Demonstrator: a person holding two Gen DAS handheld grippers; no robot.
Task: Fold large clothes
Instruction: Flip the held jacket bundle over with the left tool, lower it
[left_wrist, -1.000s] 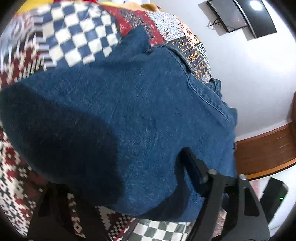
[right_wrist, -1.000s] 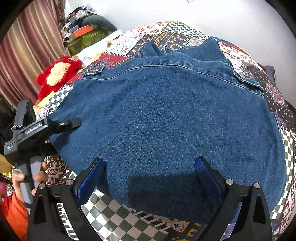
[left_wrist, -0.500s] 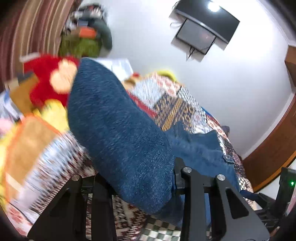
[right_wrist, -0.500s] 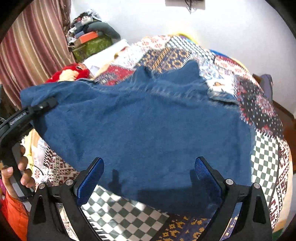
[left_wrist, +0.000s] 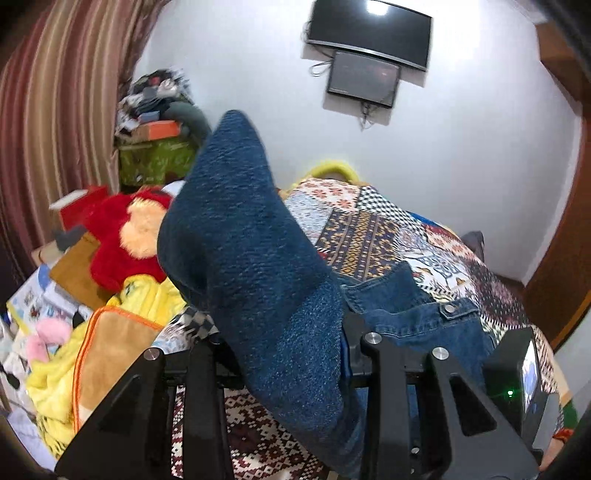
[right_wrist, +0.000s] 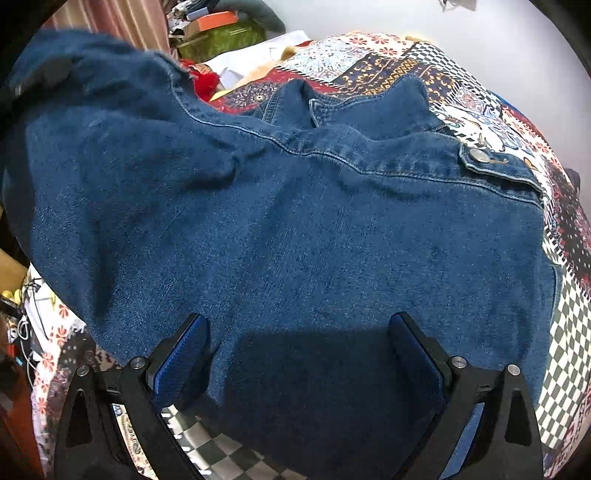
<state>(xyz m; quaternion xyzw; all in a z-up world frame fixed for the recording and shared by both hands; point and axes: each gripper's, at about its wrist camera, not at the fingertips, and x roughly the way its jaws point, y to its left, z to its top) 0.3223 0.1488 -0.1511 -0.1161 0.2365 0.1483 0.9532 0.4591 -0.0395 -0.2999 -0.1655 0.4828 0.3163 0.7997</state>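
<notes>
On the patchwork quilt (right_wrist: 569, 314) a denim jacket (right_wrist: 295, 240) is spread. One corner is raised, clamped in the left gripper (left_wrist: 284, 354), whose jaws have just been closing. The right gripper (right_wrist: 299, 347) is held wide apart over the hem, gripping nothing.

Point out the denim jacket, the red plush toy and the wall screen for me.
denim jacket (right_wrist: 295, 240): right wrist view, middle of the back panel.
red plush toy (left_wrist: 114, 240): left wrist view, its red fur left of the lifted denim.
wall screen (left_wrist: 369, 33): left wrist view, centre of the upper dark panel.
</notes>
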